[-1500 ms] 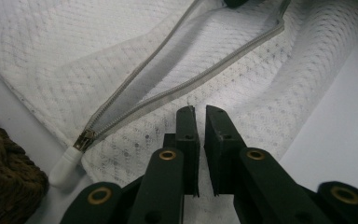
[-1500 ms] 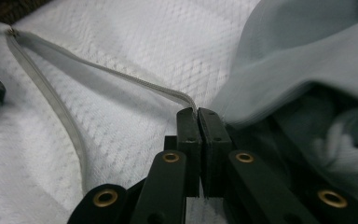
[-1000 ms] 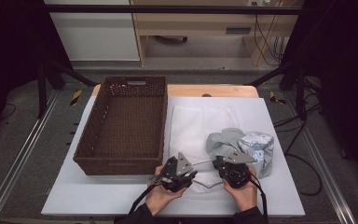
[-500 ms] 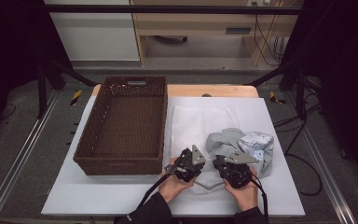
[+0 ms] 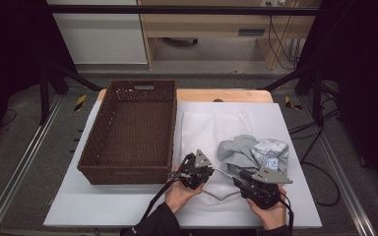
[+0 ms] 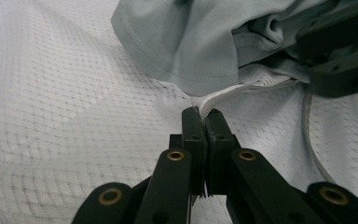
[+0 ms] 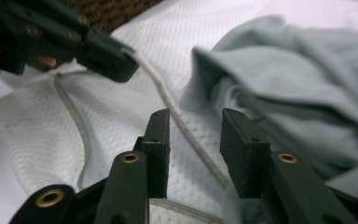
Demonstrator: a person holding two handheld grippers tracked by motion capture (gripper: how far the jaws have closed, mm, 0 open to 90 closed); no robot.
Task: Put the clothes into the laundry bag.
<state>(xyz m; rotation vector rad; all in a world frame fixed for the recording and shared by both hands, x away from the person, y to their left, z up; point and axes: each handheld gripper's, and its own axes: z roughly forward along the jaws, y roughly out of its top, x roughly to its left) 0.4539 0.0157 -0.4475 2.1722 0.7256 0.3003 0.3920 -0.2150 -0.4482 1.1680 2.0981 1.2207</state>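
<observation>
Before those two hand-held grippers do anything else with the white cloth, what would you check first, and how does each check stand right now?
1. Left hand-held gripper shut on the white mesh garment's edge: ok.
2. Right hand-held gripper gripping the edge: not ok, jaws open around it.
3. Grey T-shirt off the garment: not ok, it overlaps it.
4. Wicker basket has room: ok.
5. Garment lying flat: cannot tell.

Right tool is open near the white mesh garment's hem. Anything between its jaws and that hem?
Nothing visible. The right tool is open, and the white mesh garment's corded hem runs bare between its jaws. The left tool pinches the same hem farther along; the crumpled grey-blue shirt lies beside it, not across.
</observation>
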